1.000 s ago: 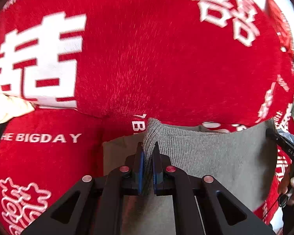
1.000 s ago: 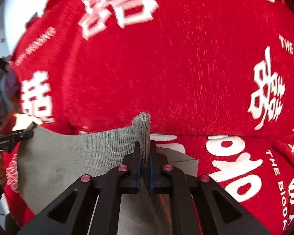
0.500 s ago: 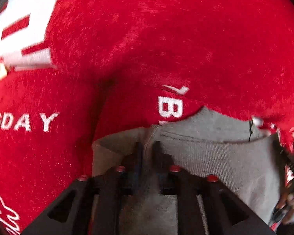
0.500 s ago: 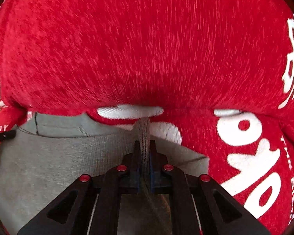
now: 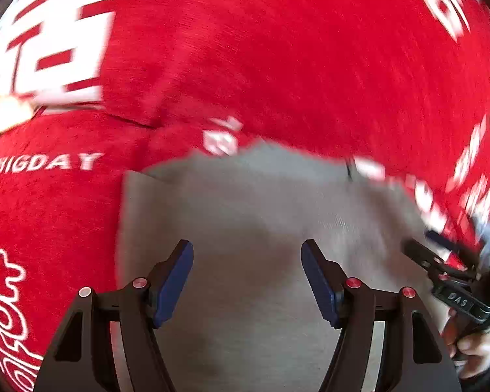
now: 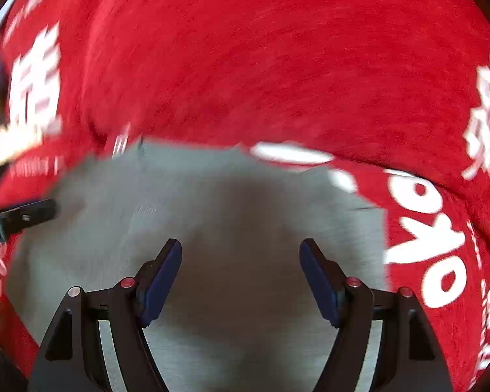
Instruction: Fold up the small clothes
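The grey garment (image 5: pixel 245 215) is lying flat on the red blanket (image 5: pixel 277 65) (white lettering, blurred). The left gripper (image 5: pixel 247 277) and right gripper (image 6: pixel 240 277) are both hovering over it, fingers spread wide, gripping nothing.

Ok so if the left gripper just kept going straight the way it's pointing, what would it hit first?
Most likely the grey garment: the left gripper is open and empty right over it. The red blanket lies beyond, though blur makes depth uncertain.

Grey garment (image 5: pixel 245 215) on red, white-lettered blanket (image 5: pixel 277 58).
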